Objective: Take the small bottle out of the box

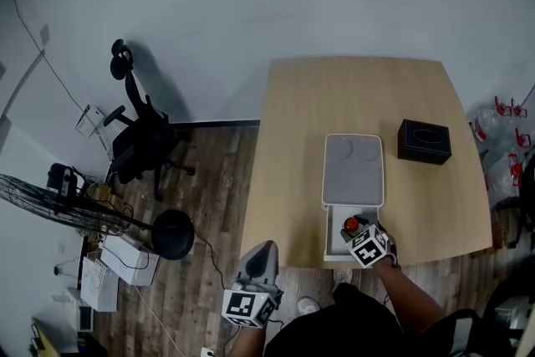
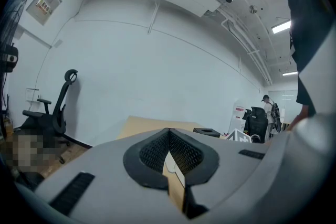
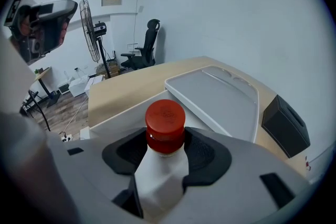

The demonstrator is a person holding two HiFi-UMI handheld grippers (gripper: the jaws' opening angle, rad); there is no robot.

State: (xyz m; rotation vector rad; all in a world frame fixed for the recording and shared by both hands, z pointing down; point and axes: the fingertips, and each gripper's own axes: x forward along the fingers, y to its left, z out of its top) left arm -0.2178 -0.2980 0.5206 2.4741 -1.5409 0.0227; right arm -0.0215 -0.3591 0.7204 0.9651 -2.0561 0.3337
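A small white bottle with a red cap [image 3: 165, 124] stands between the black pads of my right gripper [image 3: 166, 150], which is shut on its neck and shoulders. In the head view that right gripper [image 1: 353, 230] is over the open white box [image 1: 330, 240] at the table's near edge, with the red cap [image 1: 351, 224] showing just ahead of the marker cube. The box's pale lid [image 1: 353, 171] lies behind it, and it fills the middle of the right gripper view as the lid [image 3: 215, 94]. My left gripper [image 1: 260, 257] hangs off the table's near left corner, shut and empty; its pads [image 2: 157, 152] meet.
A black tissue box [image 1: 424, 141] sits on the wooden table [image 1: 292, 130] right of the lid. On the floor to the left stand an office chair [image 1: 138, 138], a fan [image 1: 50, 201] and cardboard boxes. Bottles crowd the floor at the right.
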